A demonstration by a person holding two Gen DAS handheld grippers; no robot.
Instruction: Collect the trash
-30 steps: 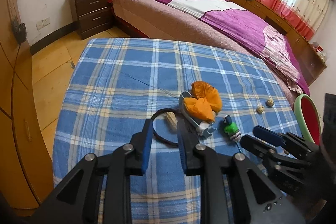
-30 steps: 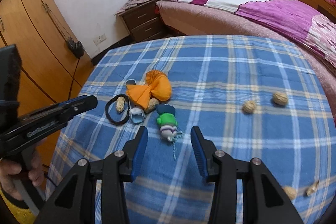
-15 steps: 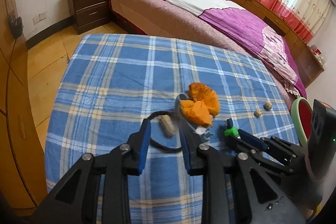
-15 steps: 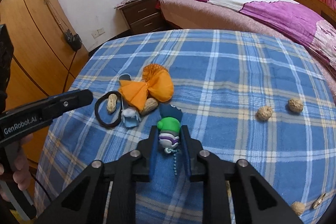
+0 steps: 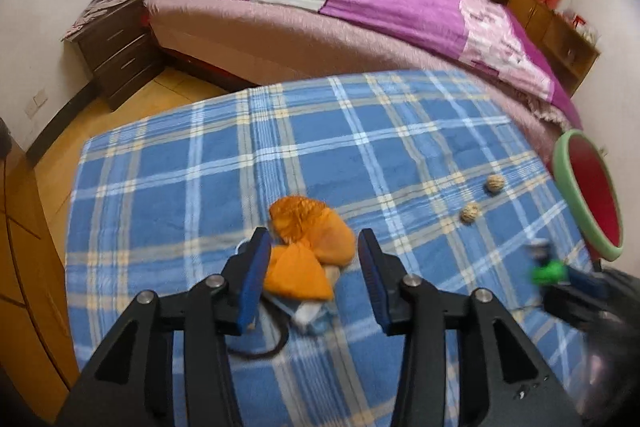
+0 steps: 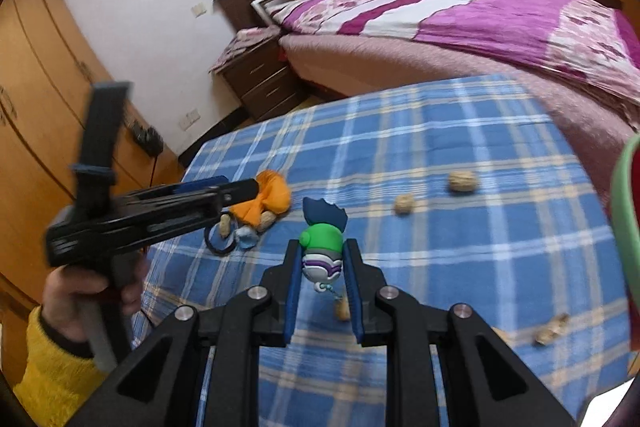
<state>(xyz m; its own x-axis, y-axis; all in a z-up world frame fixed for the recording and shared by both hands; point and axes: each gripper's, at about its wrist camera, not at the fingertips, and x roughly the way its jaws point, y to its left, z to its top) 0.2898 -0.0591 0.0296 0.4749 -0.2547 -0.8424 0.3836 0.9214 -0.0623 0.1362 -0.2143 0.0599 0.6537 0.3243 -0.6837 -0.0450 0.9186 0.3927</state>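
Your right gripper pinches the green toy, lower centre. Left gripper just widened, straddling orange peel untouched; closing may snag the hair tie.

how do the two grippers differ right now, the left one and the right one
The left gripper stands open, its jaws having just been opening around the orange peel without pressing it; the right gripper is shut on the green toy figure. The left is over the clutter pile; the right carries its toy clear of the blue plaid cloth. Both are black with blue pads.
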